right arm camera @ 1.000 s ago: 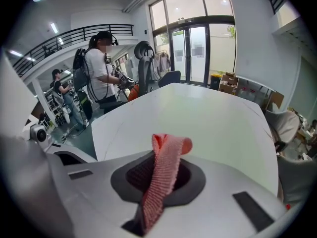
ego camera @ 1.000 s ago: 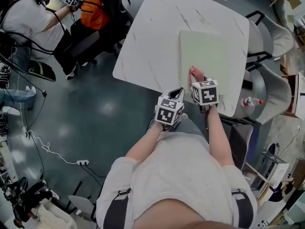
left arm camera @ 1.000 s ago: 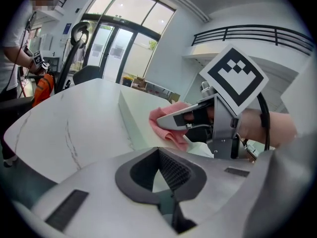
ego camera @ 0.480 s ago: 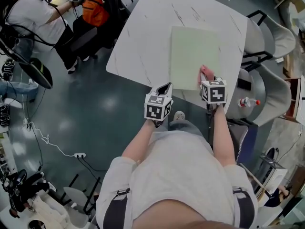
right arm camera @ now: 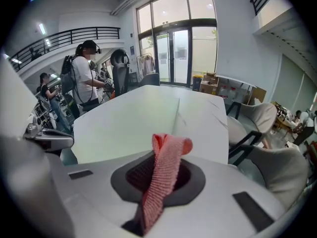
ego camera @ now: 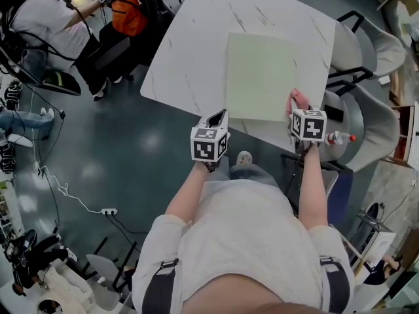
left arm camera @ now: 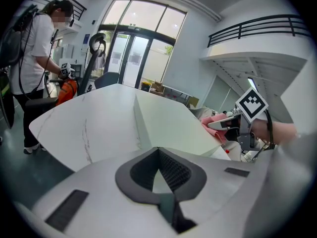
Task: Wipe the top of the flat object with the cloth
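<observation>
A pale green flat board (ego camera: 260, 76) lies on the white marble table (ego camera: 190, 51). My right gripper (ego camera: 296, 108) is shut on a pink cloth (ego camera: 296, 99) at the board's near right corner, by the table's edge. In the right gripper view the cloth (right arm camera: 166, 165) stands up between the shut jaws, with the board (right arm camera: 124, 128) ahead. My left gripper (ego camera: 220, 116) hovers at the table's near edge, left of the board, shut and empty. The left gripper view shows the board (left arm camera: 163, 125) and the cloth (left arm camera: 217, 121) at its right.
Grey chairs (ego camera: 370, 48) stand along the table's right side, and a bottle (ego camera: 340, 137) sits on a seat near my right gripper. A person (ego camera: 46, 25) with an orange bag (ego camera: 127, 13) is at the far left. Cables (ego camera: 59, 195) lie on the floor.
My right gripper has carried the cloth rightward along the board's near edge, from its near left part to its right corner. The left gripper has drifted slightly left.
</observation>
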The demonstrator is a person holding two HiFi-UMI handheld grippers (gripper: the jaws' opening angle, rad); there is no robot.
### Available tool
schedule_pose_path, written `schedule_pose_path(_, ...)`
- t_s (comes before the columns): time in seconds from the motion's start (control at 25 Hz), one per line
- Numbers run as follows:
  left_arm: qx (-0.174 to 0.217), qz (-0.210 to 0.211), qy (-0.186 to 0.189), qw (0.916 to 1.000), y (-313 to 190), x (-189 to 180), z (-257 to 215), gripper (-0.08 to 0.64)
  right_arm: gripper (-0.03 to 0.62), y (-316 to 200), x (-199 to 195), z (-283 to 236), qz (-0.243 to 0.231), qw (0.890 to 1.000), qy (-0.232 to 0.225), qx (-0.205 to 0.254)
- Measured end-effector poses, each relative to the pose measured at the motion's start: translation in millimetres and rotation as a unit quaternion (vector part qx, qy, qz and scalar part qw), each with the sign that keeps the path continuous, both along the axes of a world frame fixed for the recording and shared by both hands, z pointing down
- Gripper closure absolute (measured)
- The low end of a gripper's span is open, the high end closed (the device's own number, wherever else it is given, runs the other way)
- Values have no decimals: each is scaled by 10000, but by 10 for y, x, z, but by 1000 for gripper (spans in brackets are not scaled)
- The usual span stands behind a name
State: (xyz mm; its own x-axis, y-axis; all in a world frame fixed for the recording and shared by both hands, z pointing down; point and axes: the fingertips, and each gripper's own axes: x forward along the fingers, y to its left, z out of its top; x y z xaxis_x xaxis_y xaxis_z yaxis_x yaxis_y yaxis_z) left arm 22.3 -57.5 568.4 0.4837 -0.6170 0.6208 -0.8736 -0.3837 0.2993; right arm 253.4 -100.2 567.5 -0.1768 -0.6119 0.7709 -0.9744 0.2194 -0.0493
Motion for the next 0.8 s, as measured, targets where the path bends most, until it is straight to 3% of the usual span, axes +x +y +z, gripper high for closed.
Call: schedule_pose_path(0.8, 17, 27, 58, 10000, 20, -2, 11, 546, 558, 536, -34, 2, 12, 9997, 25, 250)
